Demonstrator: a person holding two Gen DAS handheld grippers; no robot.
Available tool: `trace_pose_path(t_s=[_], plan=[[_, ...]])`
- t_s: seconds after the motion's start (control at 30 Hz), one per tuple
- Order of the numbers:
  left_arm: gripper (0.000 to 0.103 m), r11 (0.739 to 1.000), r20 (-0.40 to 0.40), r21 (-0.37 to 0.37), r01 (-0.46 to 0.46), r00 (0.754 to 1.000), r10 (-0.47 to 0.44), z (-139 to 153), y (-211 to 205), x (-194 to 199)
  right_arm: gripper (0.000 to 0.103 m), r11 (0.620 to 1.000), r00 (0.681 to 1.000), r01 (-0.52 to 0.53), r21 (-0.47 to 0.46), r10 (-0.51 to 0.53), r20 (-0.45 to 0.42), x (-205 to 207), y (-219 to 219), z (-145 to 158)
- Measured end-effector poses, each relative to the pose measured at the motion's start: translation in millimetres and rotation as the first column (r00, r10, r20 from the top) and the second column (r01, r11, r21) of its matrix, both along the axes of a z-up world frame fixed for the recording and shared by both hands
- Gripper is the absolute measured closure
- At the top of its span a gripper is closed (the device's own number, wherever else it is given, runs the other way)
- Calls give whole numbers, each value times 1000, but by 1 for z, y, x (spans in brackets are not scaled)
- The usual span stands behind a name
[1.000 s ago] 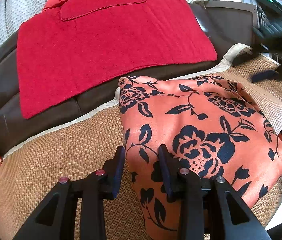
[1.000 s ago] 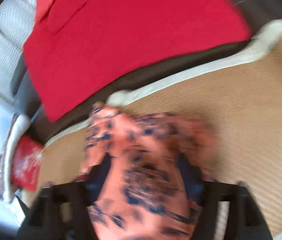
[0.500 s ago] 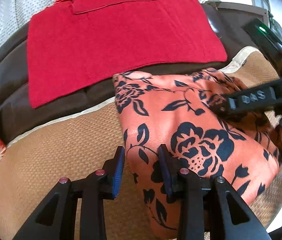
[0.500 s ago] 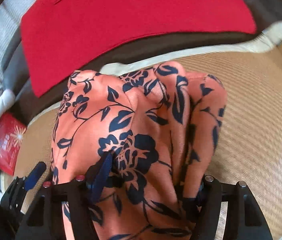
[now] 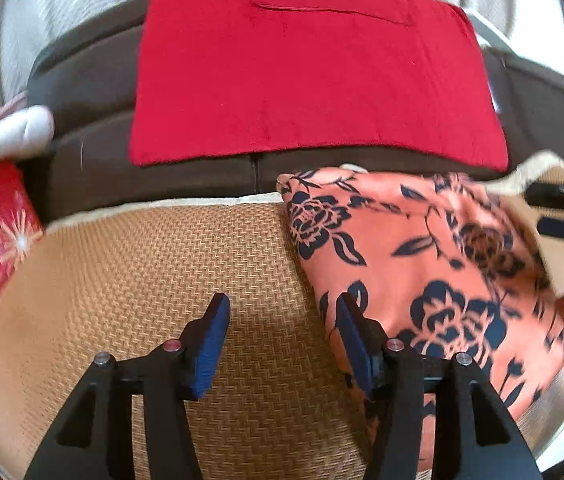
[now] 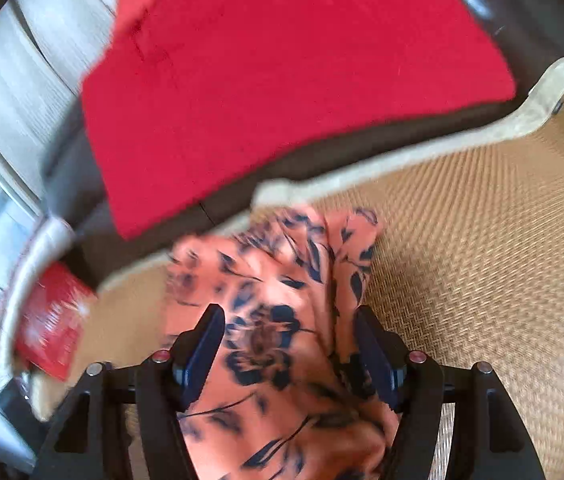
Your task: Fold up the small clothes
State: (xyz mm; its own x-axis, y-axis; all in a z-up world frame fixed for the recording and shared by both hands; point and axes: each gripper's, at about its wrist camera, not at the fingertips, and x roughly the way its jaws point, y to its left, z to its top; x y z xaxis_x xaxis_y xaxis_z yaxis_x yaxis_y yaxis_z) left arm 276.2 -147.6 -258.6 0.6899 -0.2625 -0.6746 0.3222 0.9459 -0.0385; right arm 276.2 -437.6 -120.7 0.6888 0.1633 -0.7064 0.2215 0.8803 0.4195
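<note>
The orange floral garment (image 5: 434, 264) lay partly folded on the woven mat (image 5: 154, 280), its far edge close to the mat's pale border and the dark sofa back behind it. The left gripper (image 5: 282, 340) had just been opening; its jaws stood apart over bare mat with nothing between them, the right-hand finger just touching or overlapping the garment's near edge. The right gripper (image 6: 286, 344) had been closing slightly, and cloth bunched between its jaws. The picture was blurred, and whether the pads pressed on the fabric could not be told.

Risks noted:
- With the left side freed, any pull by the right gripper would likely drag the whole piece across the mat and undo the fold.
- The fabric looked thin and slippery; a loose pinch might shed layers.
- The bunched ridge (image 6: 334, 256) on the right side, if pressed flat, would probably set a crease.
</note>
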Motion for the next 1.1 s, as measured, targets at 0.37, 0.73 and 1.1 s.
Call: trace_pose_path(t_s=[0.37, 0.73, 1.1], plan=[[44, 981, 80, 171, 95, 991, -110, -13, -50, -23, 86, 993, 983, -36, 113, 55, -173, -24, 21, -49], [40, 993, 94, 107, 39, 994, -49, 3, -54, 5, 80, 971, 990, 31, 238, 3, -140, 66, -18, -35], [36, 996, -2, 80, 27, 1000, -27, 4, -47, 19, 80, 957, 996, 52, 284, -28, -88, 14, -53, -18]])
